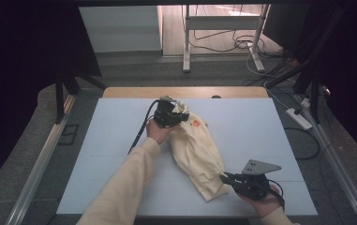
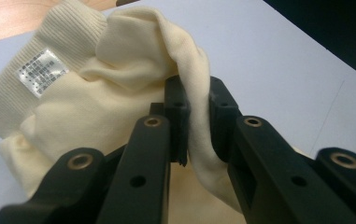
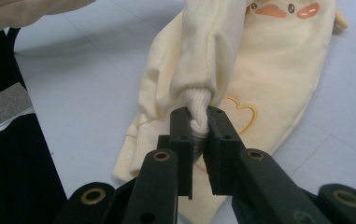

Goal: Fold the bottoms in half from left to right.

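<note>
I have the cream sweatshirt [image 1: 197, 152] lying on the desk [image 1: 260, 126], left hand-held gripper [image 2: 198, 119] pinching its fabric fold, right hand-held gripper [image 3: 199, 122] clamping its ribbed cuff. A hard pull may make the thin fold slip out.

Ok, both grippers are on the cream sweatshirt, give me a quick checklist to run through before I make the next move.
1. Left gripper shut on a fold of the sweatshirt: ok.
2. Right gripper shut on the ribbed cuff: ok.
3. Sweatshirt lying flat: not ok, bunched between the grippers.
4. Sweatshirt fully on the white mat: ok.
5. Care label side facing up at the left gripper: ok.
6. Grip deep enough to hold under a pull: cannot tell.
</note>
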Demonstrator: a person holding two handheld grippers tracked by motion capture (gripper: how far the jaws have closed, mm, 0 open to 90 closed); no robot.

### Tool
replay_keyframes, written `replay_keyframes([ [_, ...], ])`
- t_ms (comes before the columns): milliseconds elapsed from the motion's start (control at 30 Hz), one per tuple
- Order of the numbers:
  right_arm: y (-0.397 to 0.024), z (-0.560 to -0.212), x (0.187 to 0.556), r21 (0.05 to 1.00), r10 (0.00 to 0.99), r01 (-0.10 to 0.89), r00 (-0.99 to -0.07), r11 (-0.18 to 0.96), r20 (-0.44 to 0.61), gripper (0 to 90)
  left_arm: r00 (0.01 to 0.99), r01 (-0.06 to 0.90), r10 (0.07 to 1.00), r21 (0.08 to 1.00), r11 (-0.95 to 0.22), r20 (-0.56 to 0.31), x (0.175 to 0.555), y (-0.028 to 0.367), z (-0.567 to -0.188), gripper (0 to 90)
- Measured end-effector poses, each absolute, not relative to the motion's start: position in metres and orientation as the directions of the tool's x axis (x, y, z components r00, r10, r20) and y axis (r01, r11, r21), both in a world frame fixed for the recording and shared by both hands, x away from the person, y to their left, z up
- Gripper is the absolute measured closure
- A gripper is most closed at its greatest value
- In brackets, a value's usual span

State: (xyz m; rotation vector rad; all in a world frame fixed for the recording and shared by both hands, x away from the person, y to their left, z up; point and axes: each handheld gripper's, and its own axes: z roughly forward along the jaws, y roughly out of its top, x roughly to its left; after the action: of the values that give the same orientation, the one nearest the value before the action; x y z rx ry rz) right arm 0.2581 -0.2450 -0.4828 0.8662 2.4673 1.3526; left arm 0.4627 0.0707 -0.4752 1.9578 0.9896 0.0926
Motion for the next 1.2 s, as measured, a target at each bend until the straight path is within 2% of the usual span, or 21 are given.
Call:
replay_keyframes([
  [833, -0.251, -0.494, 0.257, 0.778, 0.603, 0.450, -0.789, 0.438, 0.116, 82.2, 0.679, 0.624, 0.664, 0.722, -0.298, -0.313, 0.469, 0.052, -0.498, 79.4],
  [1200, -0.252, -0.496, 0.259, 0.779, 0.610, 0.447, -0.785, 0.440, 0.105, 82.0, 0.685, 0.610, 0.667, 0.732, -0.304, -0.294, 0.467, 0.053, -0.496, 75.7],
])
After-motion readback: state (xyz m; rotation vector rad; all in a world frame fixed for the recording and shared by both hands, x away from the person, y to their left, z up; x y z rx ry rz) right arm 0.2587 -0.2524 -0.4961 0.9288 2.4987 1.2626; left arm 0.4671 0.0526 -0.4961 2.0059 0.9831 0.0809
